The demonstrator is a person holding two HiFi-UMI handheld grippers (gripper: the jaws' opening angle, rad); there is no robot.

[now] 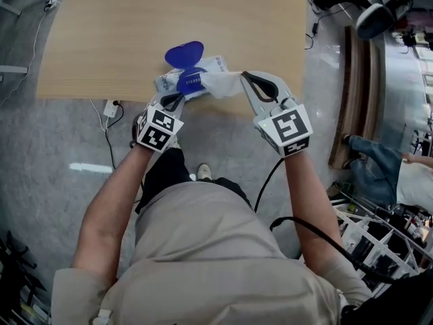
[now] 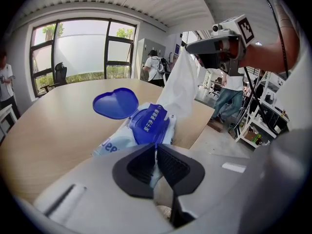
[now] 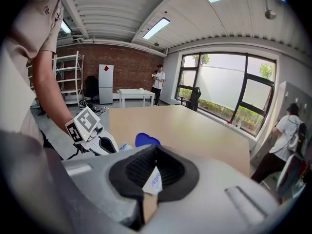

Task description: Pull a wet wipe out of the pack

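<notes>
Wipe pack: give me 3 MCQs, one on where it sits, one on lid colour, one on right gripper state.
1. Where does the wipe pack lie?
A) in the middle of the table
B) on the floor
C) at the near edge of the table

2. What colour is the pack's open lid?
A) blue
B) red
C) green

3. What state is the right gripper in?
A) open and empty
B) shut on the wet wipe
C) shut on the lid

Answers:
1 C: the head view shows the pack at the table edge nearest the person.
2 A: the flipped-up lid is blue in every view.
3 B: its jaws pinch the white wipe stretched out of the pack's opening.
</notes>
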